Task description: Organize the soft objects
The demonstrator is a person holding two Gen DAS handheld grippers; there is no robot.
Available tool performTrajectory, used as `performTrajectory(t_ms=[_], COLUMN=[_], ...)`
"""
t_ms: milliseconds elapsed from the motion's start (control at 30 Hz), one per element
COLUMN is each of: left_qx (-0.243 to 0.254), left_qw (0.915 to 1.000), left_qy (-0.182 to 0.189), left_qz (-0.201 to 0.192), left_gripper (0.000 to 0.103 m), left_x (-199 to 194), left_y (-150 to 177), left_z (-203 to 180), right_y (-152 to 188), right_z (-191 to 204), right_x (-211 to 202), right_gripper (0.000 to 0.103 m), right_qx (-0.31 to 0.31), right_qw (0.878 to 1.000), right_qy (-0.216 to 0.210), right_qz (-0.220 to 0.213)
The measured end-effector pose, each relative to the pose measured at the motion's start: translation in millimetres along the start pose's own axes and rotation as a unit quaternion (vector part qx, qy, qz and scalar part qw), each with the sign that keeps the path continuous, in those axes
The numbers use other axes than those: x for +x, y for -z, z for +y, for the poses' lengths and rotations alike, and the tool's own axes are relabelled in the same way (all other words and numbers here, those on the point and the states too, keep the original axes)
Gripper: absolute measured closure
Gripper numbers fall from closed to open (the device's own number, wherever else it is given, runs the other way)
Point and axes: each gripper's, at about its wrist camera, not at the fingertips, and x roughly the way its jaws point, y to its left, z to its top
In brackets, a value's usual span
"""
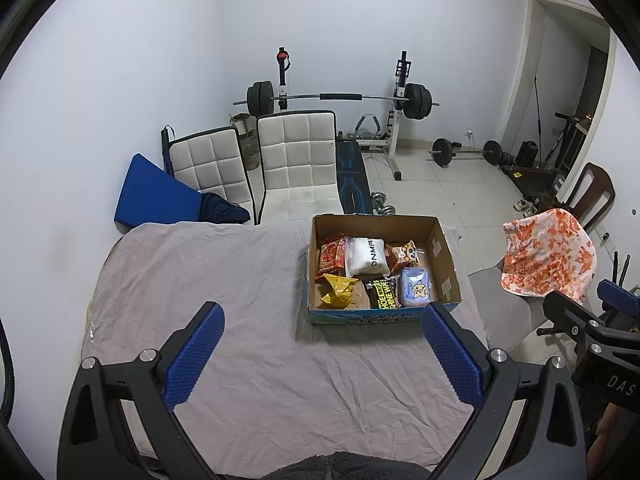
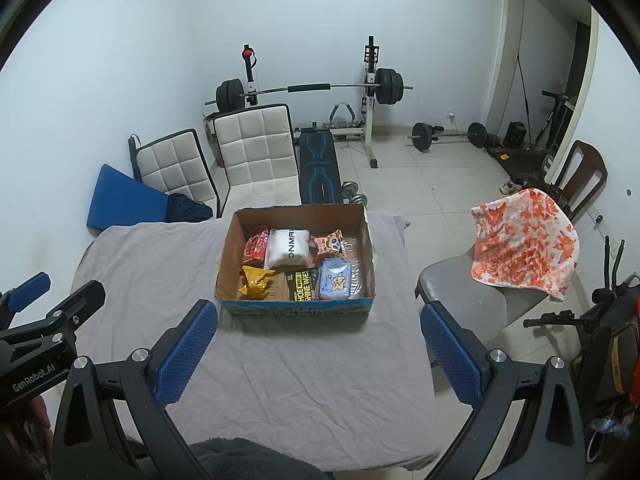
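A cardboard box [image 1: 444,256] [image 2: 232,252] stands on a table covered with a grey cloth [image 1: 224,280] [image 2: 168,264]. Inside lie a white soft pack [image 1: 366,258] [image 2: 289,249], red snack bags [image 1: 332,258] [image 2: 256,247], a yellow bag [image 1: 338,290] [image 2: 256,282], a black wipes pack [image 1: 385,298] [image 2: 302,286] and a blue tissue pack [image 1: 416,288] [image 2: 337,280]. My left gripper [image 1: 320,354] is open and empty above the cloth in front of the box. My right gripper [image 2: 318,350] is open and empty, also short of the box. A dark fluffy cloth [image 1: 348,466] [image 2: 244,460] lies at the near table edge.
An orange-and-white towel [image 1: 548,258] [image 2: 524,240] hangs over a grey chair at the right. Two white padded chairs [image 1: 296,160] [image 2: 256,148] and a blue pad [image 1: 156,196] stand behind the table. A barbell rack [image 1: 340,98] and weights fill the back floor.
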Motion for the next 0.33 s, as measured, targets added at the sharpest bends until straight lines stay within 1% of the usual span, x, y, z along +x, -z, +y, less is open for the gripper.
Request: performTrajectory(t_ms=[333], left_qx=[0.0], left_qw=[1.0], left_qy=[0.001], left_qz=[-0.001], left_gripper=[0.002], left_x=[-0.5], left_y=[-0.4], left_z=[-0.6], right_y=[-0.2], right_z=[-0.5], right_x=[-1.1], right_gripper=[0.0], right_qx=[-0.001], right_qw=[1.0], right_qy=[0.0], right_qz=[0.0])
